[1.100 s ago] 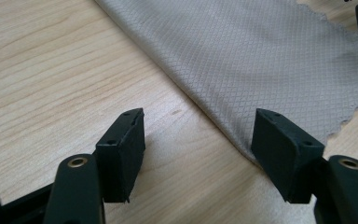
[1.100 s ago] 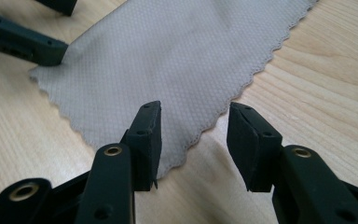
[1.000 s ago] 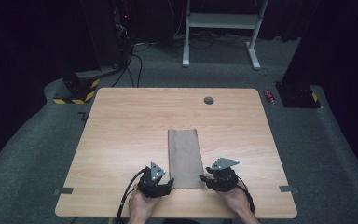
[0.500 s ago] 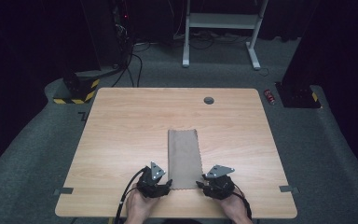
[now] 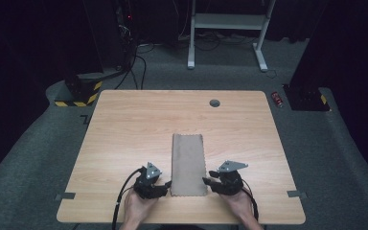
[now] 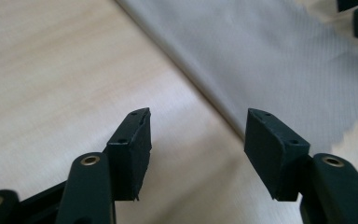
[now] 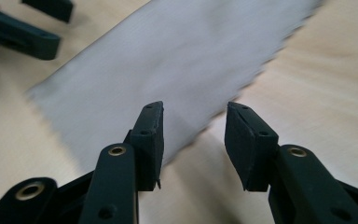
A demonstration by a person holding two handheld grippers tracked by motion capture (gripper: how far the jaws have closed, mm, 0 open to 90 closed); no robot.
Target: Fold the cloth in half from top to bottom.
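A narrow grey cloth [image 5: 189, 164] lies flat on the near middle of a wooden table [image 5: 124, 129], long edges running away from the person. The left gripper [image 5: 165, 184] sits just beside its near left corner, the right gripper [image 5: 205, 181] just beside its near right corner. Both grippers' jaws stand apart, empty; the left gripper's have just been closing, the right's opening.

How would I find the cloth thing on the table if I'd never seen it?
Look at the wooden table, then at its near edge, where two hands hold black grippers. Between the left gripper and the right gripper lies the cloth, a flat grey-brown strip running away from them. Its short ends are zigzag cut.
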